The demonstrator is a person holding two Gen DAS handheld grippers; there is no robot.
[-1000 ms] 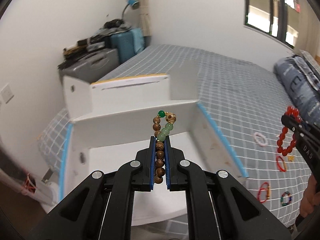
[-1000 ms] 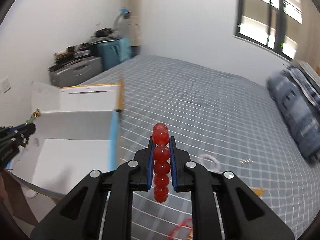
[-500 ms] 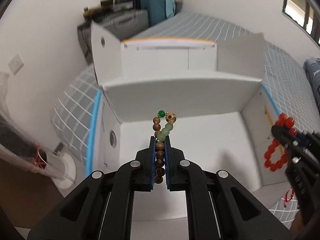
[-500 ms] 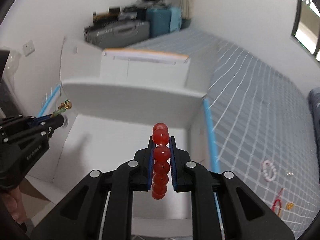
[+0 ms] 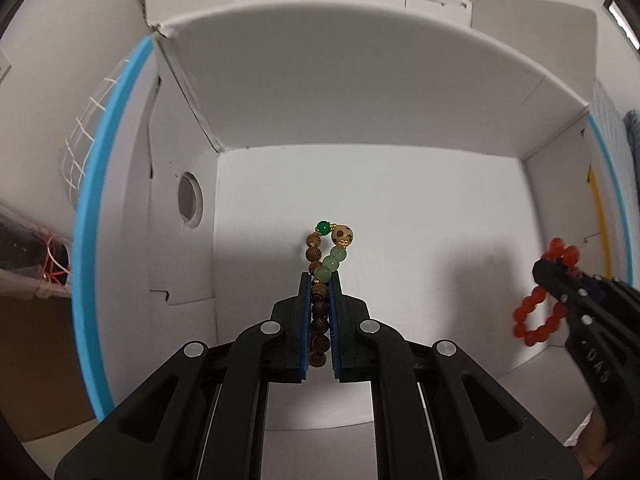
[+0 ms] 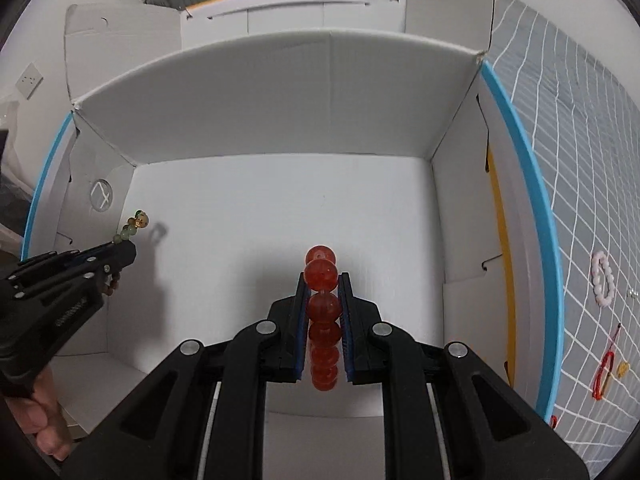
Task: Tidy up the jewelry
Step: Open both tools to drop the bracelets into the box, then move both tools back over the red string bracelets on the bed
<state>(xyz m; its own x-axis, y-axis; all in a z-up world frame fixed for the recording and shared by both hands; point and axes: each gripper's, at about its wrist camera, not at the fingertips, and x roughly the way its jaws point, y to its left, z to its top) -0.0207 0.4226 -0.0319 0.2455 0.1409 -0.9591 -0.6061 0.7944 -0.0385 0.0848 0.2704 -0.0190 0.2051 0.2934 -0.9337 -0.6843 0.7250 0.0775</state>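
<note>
A wooden bracelet (image 5: 320, 312) is clamped between the blue pads of the left gripper (image 5: 320, 280), with the jaws drawn together on its brown beads. The free loop of the bracelet, with pale green beads, one dark green bead and a spotted tan bead, is seen beyond the fingertips toward 12 o'clock. The gripper is pointed steeply down into an open white box (image 5: 400, 208), and the bracelet is held over the box floor; whether the floor is touched cannot be told. A round hole is seen in the box's left wall, at 10 o'clock from the bracelet.

A red bracelet (image 6: 323, 312) is clamped between the pads of the right gripper (image 6: 323, 280), the jaws being closed on its large red beads, with two beads projecting past the fingertips toward 12 o'clock. It too is held over the white floor of the box (image 6: 280, 208), nearer the right wall.

In the right wrist view the left gripper (image 6: 124, 250) is seen at 9 o'clock, with the wooden bracelet (image 6: 134, 226) sticking out of it and a hand (image 6: 44, 428) behind it. In the left wrist view the right gripper (image 5: 540, 270) is seen at 3 o'clock with the red bracelet (image 5: 536, 316) hanging from it.

Outside the box, at 3 o'clock in the right wrist view, a pink bracelet (image 6: 603, 282) and a red string (image 6: 606, 372) are seen lying on a checked bedcover (image 6: 580, 140).
</note>
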